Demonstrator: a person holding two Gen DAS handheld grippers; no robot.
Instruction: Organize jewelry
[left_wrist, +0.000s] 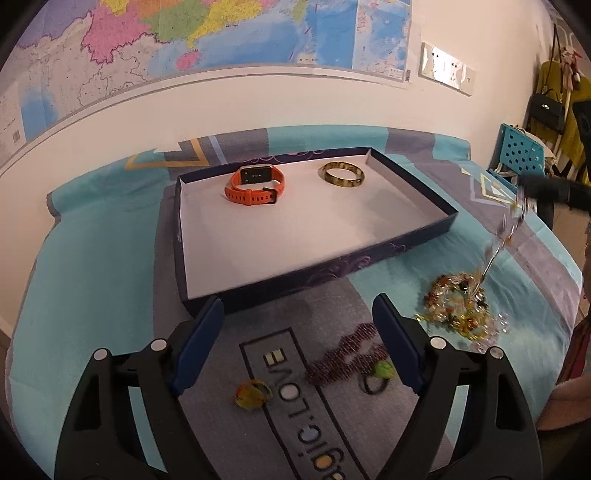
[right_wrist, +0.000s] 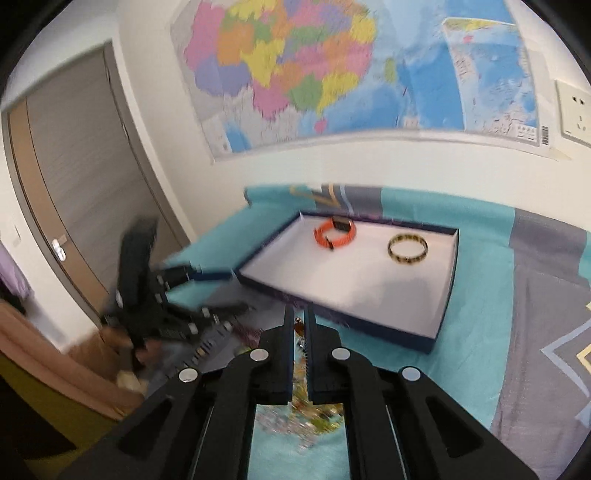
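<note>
A shallow box (left_wrist: 207, 236) with dark blue walls and a white floor lies on a bed (left_wrist: 92, 258) covered in a teal and grey sheet. Inside it, towards the far wall, an orange watch (left_wrist: 255, 185) sits on the left and a yellow-brown bangle (left_wrist: 342, 174) on the right, well apart. The rest of the box floor is bare.

In front of the box, the left gripper (left_wrist: 299, 314) hovers over the sheet with its jaws wide apart and nothing between them. On the sheet below it, from left to right, lie a ring with an amber stone (left_wrist: 251, 394), a dark red beaded bracelet (left_wrist: 343, 358) and a ring with a green stone (left_wrist: 380, 373). Further right sits a heap of a gold, multicoloured necklace (left_wrist: 458, 306). One strand rises from the heap, up and to the right, to the right gripper (right_wrist: 299, 325), whose jaws are closed on it, above the bed beside the box's near right corner.

A map (left_wrist: 221, 33) hangs on the wall behind the bed.
</note>
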